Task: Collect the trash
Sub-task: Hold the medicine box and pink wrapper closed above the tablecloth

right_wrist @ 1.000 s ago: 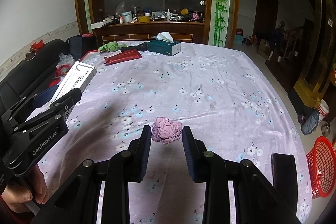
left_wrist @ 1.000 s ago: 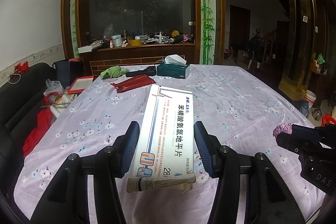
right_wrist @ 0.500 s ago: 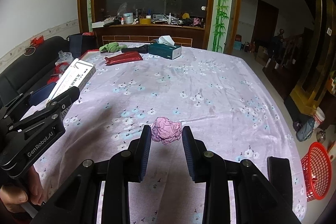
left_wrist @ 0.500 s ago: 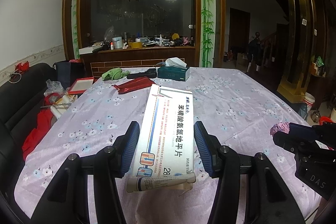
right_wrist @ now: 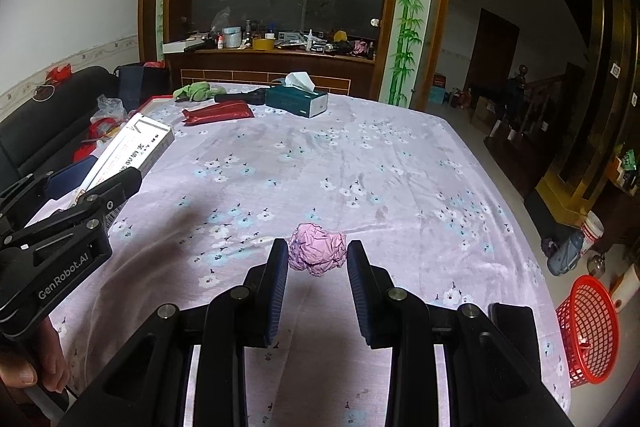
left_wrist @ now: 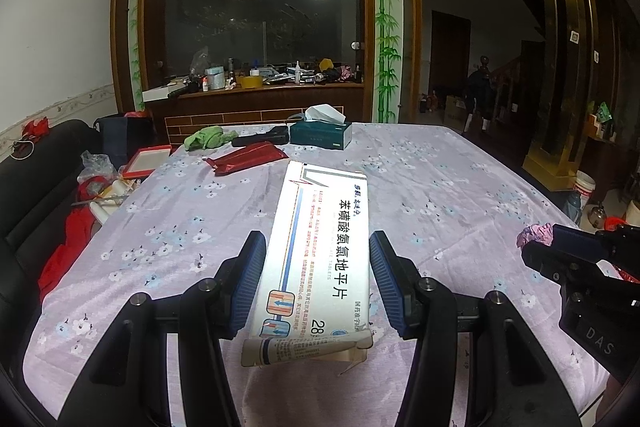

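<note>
Left gripper (left_wrist: 317,281) clamps medicine box (left_wrist: 320,259) | right gripper (right_wrist: 317,281) pinches pink wad (right_wrist: 317,253) | red basket (right_wrist: 587,331) right-view only

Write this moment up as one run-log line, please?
left gripper: shut on box, lifted | right gripper: shut on pink wad | red basket: on floor, right of table

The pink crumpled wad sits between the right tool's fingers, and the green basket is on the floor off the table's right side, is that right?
One thing is wrong: the basket is red, not green. The right wrist view shows it on the floor off the table's right side, with the pink crumpled wad between the right tool's fingers.
</note>
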The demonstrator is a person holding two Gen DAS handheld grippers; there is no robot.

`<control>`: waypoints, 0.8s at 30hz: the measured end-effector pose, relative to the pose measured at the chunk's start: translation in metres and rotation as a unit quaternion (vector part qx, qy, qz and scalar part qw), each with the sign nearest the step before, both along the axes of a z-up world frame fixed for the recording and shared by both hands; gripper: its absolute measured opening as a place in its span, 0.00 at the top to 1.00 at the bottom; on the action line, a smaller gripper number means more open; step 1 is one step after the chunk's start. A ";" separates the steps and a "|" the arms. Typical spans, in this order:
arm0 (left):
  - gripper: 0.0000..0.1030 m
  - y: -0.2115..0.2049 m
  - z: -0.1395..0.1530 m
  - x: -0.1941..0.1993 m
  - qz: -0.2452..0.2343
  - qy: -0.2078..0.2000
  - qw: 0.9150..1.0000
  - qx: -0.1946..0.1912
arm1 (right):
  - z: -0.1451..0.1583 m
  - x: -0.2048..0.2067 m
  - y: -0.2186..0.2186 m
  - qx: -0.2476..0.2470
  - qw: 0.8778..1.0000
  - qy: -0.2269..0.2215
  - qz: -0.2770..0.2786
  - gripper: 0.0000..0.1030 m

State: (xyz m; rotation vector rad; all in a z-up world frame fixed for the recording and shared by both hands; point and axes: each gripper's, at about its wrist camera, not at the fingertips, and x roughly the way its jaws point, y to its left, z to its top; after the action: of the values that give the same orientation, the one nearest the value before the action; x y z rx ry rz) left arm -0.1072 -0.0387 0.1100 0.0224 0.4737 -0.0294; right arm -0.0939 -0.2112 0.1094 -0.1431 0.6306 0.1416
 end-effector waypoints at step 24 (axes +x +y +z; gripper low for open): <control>0.49 -0.034 -0.013 0.012 -0.035 0.027 0.999 0.015 | -0.012 0.005 -0.038 0.017 0.999 0.015 -0.031 0.68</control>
State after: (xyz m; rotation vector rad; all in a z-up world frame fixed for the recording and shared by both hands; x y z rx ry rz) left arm -0.0955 -0.0728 0.0967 0.0669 0.5281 -0.0919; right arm -0.0885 -0.2493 0.0972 -0.0887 0.6612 0.0938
